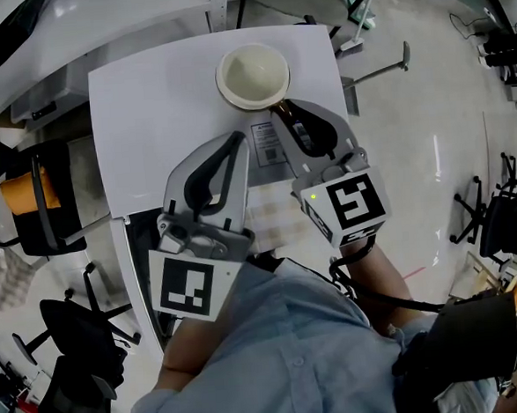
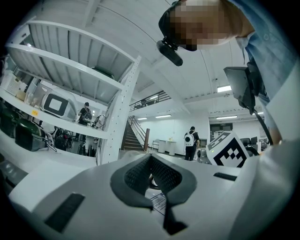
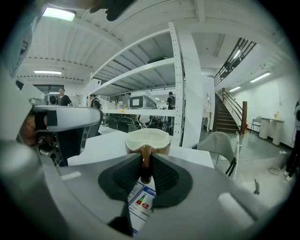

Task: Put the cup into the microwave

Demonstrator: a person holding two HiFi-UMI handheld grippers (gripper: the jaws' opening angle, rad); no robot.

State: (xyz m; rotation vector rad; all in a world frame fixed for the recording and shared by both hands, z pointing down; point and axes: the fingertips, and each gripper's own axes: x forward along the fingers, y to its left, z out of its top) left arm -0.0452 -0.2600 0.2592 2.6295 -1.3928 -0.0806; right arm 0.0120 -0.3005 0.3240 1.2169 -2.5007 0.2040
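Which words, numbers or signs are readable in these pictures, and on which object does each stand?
None is readable.
White printed sticker on the white flat top, near the cream ceramic cup: too small; its red and green marks are blurred.
Black-and-white square markers: patterns, not words.

person's left gripper held level, jaws together and empty, right gripper tipped slightly down, jaws pinching the cup's handle
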